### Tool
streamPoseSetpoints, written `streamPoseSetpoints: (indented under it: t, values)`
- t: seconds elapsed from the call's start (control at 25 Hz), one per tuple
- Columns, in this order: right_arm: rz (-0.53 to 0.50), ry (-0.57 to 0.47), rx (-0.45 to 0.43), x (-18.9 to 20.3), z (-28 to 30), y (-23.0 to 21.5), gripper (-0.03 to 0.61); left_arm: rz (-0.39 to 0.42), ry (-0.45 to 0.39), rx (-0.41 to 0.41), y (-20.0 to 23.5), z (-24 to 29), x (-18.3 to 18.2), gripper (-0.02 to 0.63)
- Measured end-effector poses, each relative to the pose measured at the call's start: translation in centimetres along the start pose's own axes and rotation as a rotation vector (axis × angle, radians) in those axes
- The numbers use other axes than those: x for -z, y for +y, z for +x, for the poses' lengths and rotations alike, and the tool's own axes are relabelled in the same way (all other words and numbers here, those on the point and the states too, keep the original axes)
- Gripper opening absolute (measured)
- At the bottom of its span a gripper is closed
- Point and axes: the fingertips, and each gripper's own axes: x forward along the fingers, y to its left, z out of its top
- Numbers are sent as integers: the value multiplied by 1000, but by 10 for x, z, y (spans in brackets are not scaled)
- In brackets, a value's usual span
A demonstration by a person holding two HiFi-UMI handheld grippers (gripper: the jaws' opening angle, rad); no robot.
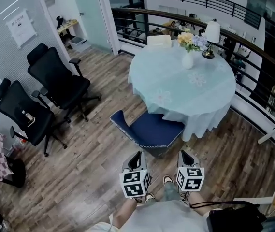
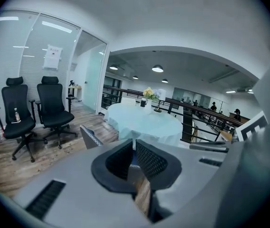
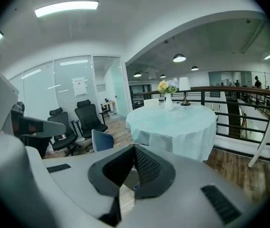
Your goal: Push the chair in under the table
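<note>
With my left gripper point(image 1: 136, 157) and right gripper point(image 1: 185, 156) both clenched on nothing, the blue chair point(image 1: 151, 129) lies just ahead against the round table point(image 1: 176, 81), its backrest nearer my left.

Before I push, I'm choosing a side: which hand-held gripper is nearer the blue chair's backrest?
Left. The left hand-held gripper hovers by the near end of the backrest; the right hand-held gripper is across the seat from it.
</note>
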Motion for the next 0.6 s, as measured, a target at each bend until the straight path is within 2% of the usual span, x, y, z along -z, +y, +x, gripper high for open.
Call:
streamPoseSetpoints:
  t: [0.28, 0.6]
  values:
    - [-2, 21, -6, 13, -11, 10, 17, 2, 23, 10, -4, -4, 11, 6]
    - [-27, 13, -22, 2, -8, 13, 17, -11, 11, 18, -9, 2, 3, 6]
